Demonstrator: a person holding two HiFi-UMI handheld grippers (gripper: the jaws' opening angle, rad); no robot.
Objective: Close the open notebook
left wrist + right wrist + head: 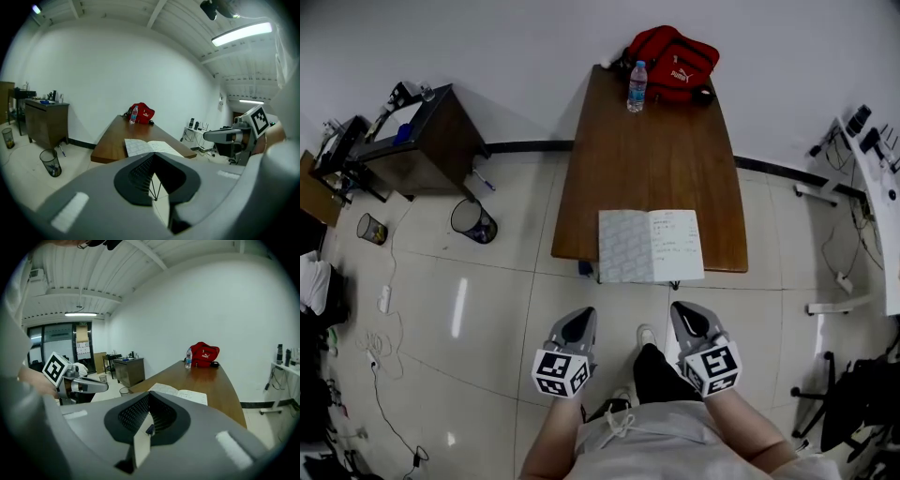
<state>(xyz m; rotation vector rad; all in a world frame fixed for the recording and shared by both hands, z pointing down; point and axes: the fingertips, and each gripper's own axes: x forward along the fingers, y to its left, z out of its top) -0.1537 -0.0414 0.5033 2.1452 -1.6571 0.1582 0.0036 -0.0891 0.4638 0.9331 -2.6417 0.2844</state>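
A pale tiled floor [487, 309] spreads under a white-walled room, and nearest the camera the person's two grippers are held side by side above it, short of the brown wooden surface [647, 159]. The left gripper [579, 319] has its fingers pressed together with nothing between them; the right gripper [686, 314] is the same, fingers closed and empty. Just beyond them the open notebook [650, 246] lies flat at the near edge of the surface (left page patterned, right page handwritten), its lower edge slightly overhanging. At the far end stands a water bottle [637, 86], upright, just beside a red bag [673, 61] against the wall. Off to the left, a mesh wastebasket [473, 221] sits on the floor near a dark cabinet [422, 141].
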